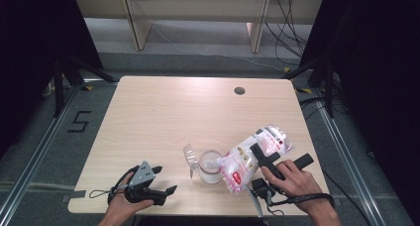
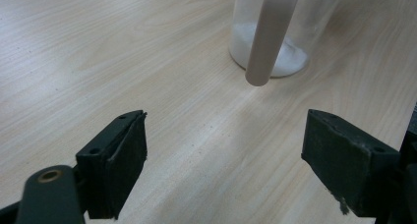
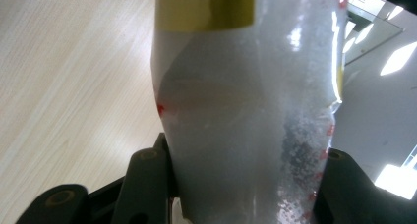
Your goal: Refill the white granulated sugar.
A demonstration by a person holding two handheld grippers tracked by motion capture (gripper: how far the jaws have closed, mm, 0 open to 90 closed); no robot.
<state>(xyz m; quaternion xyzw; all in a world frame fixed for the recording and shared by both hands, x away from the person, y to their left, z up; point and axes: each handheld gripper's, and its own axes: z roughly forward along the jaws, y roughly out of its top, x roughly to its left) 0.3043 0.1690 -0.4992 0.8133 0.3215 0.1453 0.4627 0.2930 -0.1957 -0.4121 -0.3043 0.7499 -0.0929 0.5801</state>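
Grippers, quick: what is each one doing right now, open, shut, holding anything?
Left gripper: open, nothing between the jaws, low over the table.
Right gripper: shut on the bag, tipped toward the jar.

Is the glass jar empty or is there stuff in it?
Not empty. The glass jar stands upright with a shallow layer of white powder at its bottom, far from full.
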